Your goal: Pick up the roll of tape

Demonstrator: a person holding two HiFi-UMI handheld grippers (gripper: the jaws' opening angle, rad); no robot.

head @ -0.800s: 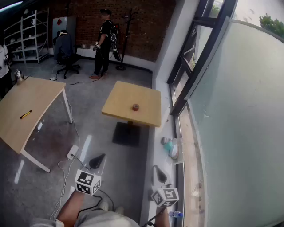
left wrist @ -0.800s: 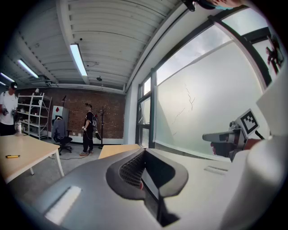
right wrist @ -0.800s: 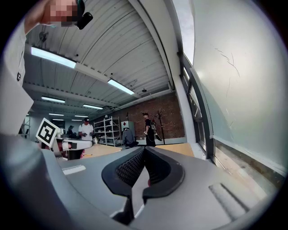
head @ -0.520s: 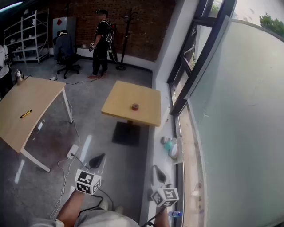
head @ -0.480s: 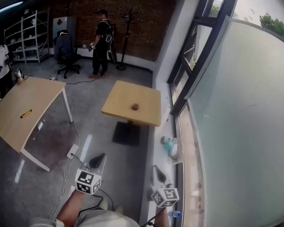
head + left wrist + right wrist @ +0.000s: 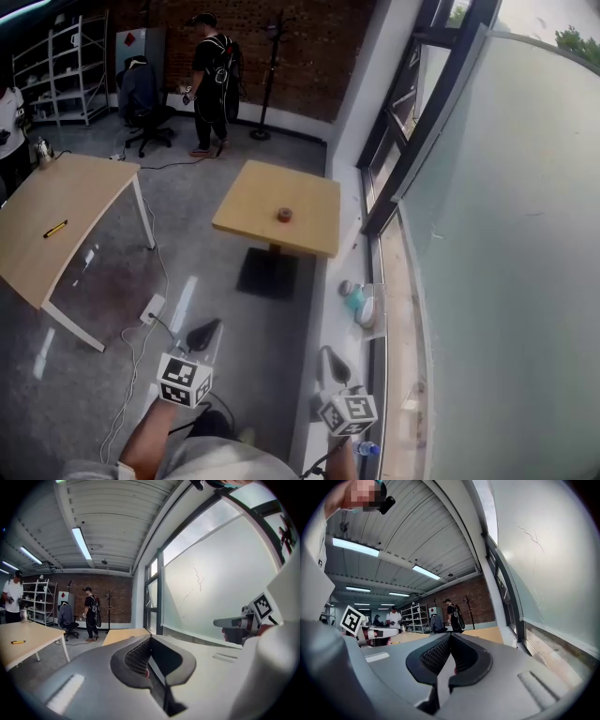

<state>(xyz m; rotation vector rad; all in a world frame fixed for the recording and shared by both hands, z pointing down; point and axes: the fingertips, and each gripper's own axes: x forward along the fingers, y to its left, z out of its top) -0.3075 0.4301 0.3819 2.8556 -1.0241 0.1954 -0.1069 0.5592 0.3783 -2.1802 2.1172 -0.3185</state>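
1. Where the head view looks down on a grey floor, the tape (image 6: 284, 215), a small reddish roll, lies near the middle of the small table (image 6: 246, 208), at 12 o'clock from both grippers and well apart from them
2. Left gripper (image 6: 206, 330): low in the frame at 7 o'clock from the small table, over bare floor, marker cube on the person's side; its own view shows the jaws closed tip to tip with nothing between them
3. Right gripper (image 6: 330, 358): at 5 o'clock from the small table, above the edge of the sill (image 6: 330, 323); jaws likewise closed and empty
4. Large table (image 6: 84, 202): at 9 o'clock from the small table, apart from it; a yellow pen (image 6: 55, 228) lies on its top
5. Power strip (image 6: 150, 307): on the floor at 10 o'clock from the left gripper, cables trailing from it
6. Sill items (image 6: 356, 300): teal and white, at 4 o'clock from the small table; kind cannot be told
7. Bottle (image 6: 367, 449): at 5 o'clock from the right gripper, near it, at the bottom edge of the frame
8. Far end, 11 to 12 o'clock: a standing person (image 6: 204, 80), a chair (image 6: 141, 103), shelves (image 6: 66, 66) and a coat stand (image 6: 272, 66), all before a brick wall (image 6: 309, 56)
9. Window (image 6: 497, 234): frosted pane in a dark frame, filling the 3 o'clock side
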